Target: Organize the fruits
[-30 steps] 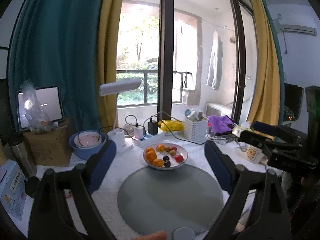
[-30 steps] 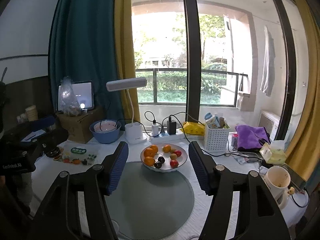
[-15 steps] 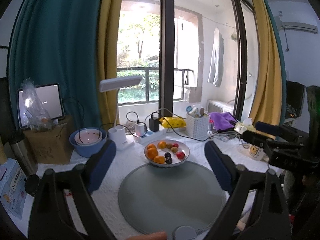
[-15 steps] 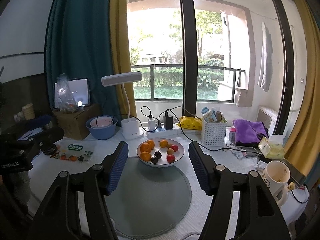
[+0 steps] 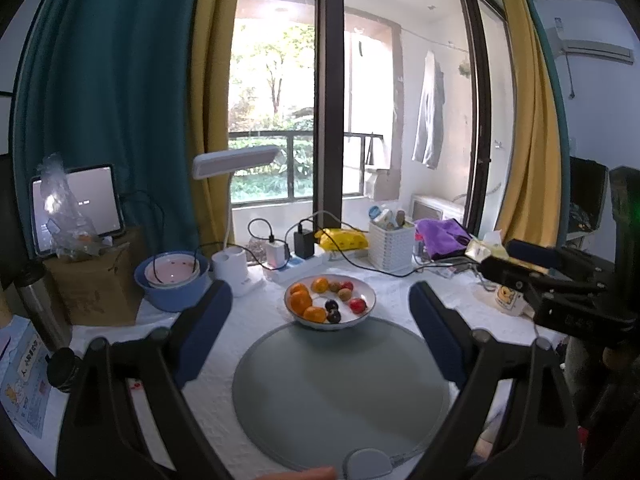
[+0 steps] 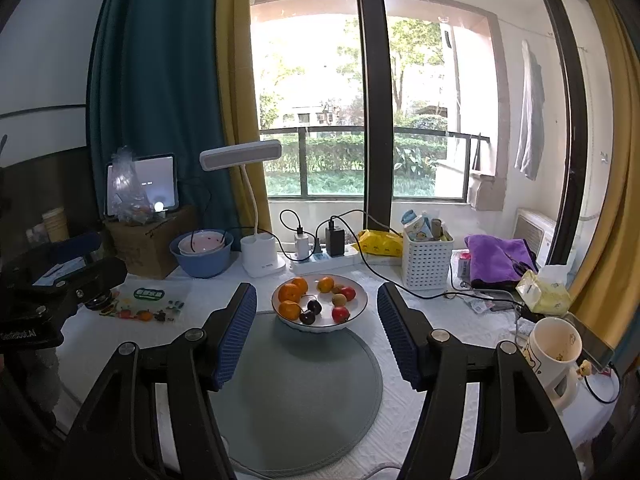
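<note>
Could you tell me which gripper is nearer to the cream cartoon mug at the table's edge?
Right. The right gripper hangs over the grey round mat, the cream cartoon mug just off its right finger; the left gripper sits further left.

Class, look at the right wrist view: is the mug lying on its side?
No, the mug stands upright on the table, mouth facing up.

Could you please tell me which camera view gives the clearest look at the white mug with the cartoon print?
The right wrist view shows it best: the white mug stands unblocked at lower right, its rim, inside and printed side visible. In the left wrist view, the mug is mostly hidden behind the right tool; only part of its printed side shows.
</note>
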A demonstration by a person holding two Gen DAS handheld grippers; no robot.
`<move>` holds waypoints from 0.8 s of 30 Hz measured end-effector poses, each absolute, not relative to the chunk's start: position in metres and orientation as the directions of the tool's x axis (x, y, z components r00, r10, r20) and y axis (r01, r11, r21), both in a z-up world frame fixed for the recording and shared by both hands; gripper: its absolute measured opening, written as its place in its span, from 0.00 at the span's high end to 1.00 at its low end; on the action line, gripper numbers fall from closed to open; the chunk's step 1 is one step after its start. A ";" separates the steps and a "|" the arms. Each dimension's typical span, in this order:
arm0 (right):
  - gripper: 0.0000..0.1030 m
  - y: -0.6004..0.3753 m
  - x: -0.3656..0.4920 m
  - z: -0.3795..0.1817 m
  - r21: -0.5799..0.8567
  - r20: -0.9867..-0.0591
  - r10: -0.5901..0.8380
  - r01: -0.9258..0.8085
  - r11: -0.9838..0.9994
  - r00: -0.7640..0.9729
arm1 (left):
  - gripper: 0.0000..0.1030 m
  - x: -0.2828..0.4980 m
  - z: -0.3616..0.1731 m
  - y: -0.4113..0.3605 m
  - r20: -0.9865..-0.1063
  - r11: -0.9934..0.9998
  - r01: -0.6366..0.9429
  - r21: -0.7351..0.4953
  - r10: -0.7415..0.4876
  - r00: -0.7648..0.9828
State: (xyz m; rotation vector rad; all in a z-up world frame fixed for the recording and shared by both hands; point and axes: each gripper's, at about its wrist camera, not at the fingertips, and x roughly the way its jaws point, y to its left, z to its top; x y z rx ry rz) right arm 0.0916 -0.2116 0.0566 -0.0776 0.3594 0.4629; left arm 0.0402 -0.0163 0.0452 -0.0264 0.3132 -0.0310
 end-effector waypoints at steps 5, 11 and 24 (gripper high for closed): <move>0.36 -0.213 0.091 0.055 0.010 -0.359 0.423 -0.450 0.893 0.832 | 0.11 0.043 0.043 -0.017 -0.321 0.999 0.025 -0.033 -0.035 0.946; 0.36 -0.214 0.092 0.054 0.013 -0.358 0.422 -0.448 0.894 0.833 | 0.11 0.043 0.042 -0.017 -0.322 0.999 0.027 -0.037 -0.038 0.946; 0.36 -0.215 0.093 0.053 0.013 -0.363 0.420 -0.446 0.895 0.832 | 0.11 0.046 0.042 -0.016 -0.324 0.998 0.030 -0.055 -0.046 0.945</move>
